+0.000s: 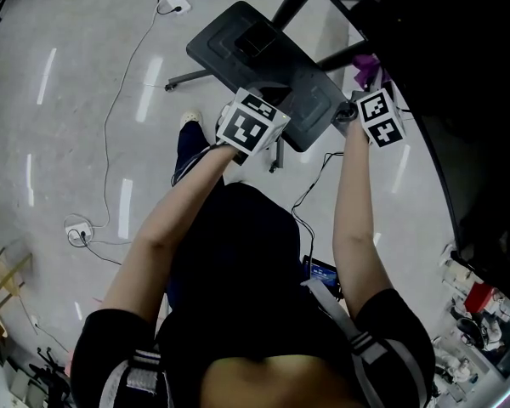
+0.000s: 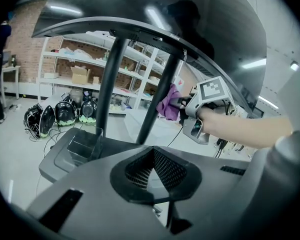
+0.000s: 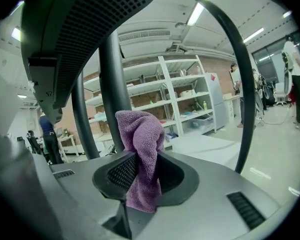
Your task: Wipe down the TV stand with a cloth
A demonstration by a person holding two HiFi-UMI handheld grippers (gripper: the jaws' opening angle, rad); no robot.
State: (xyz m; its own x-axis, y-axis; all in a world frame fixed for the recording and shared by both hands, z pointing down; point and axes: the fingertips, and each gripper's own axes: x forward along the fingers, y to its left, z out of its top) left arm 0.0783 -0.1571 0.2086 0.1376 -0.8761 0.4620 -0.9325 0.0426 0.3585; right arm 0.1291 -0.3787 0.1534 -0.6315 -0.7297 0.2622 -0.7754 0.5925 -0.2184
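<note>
**Wiping stage, cloth held at the uprights of the stand.** Your right gripper has its jaws closed on the purple cloth, pinched at about mid-length. A folded bunch rises above the jaw tips and a short tail hangs below them. Directly beyond the tips, just behind the bunch, stands one dark upright of the TV stand; whether the cloth touches it cannot be told. A second upright stands to the left of these jaws and farther off. Your left gripper has its jaws brought together with nothing between them. Beyond and below its tips lies the flat grey base plate, and both uprights rise ahead of the tips to the TV screen overhead. Your right gripper and the cloth appear ahead and to the right of the left jaws, beside the nearer upright. By judgement, the step in hand is wiping that upright, and the base plate probably remains to be done. For the next move, press the bunch forward onto the upright and draw it along the pole's length. Grip firmly, since only a narrow part of the cloth is pinched and it may slip free. Your idle left gripper should stay off the screen's lower edge.
</note>
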